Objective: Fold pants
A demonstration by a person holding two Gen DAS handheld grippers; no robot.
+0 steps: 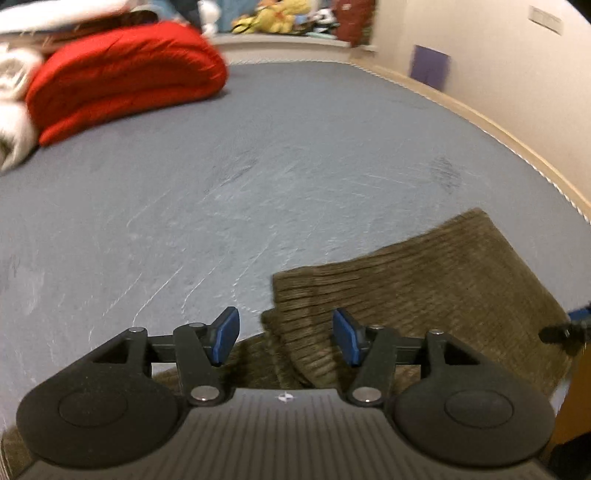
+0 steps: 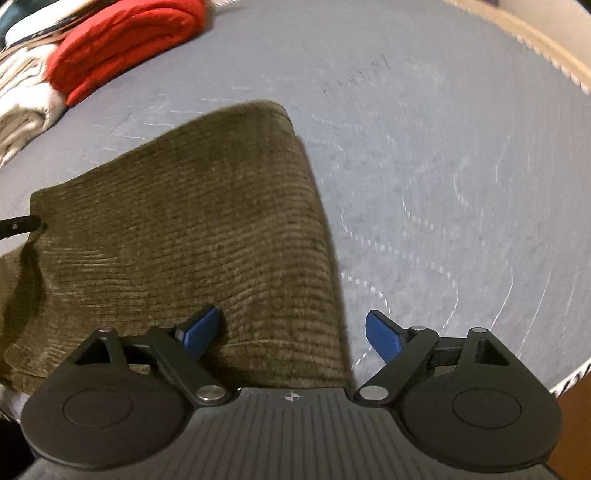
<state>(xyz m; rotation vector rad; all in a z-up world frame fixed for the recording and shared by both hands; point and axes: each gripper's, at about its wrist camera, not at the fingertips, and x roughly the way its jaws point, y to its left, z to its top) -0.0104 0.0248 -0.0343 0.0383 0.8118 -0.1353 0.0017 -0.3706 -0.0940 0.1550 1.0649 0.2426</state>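
Observation:
Olive-brown corduroy pants (image 1: 424, 288) lie folded flat on the grey-blue mattress (image 1: 258, 166). My left gripper (image 1: 286, 332) hovers open over their left edge, where the cloth bunches into a small fold; its blue pads (image 1: 225, 336) hold nothing. In the right wrist view the pants (image 2: 184, 221) fill the left half, with a straight right edge. Above that edge my right gripper (image 2: 291, 332) stands wide open, one pad over the cloth and the other pad (image 2: 382, 338) over bare mattress (image 2: 443, 184). A black tip of the other gripper (image 2: 22, 223) shows at the left border.
A folded red quilt (image 1: 125, 77) and white bedding (image 1: 14, 110) lie at the far left of the mattress. Soft toys (image 1: 273, 18) line the far end. A wooden bed rail (image 1: 517, 147) and a pale wall (image 1: 480, 55) run along the right.

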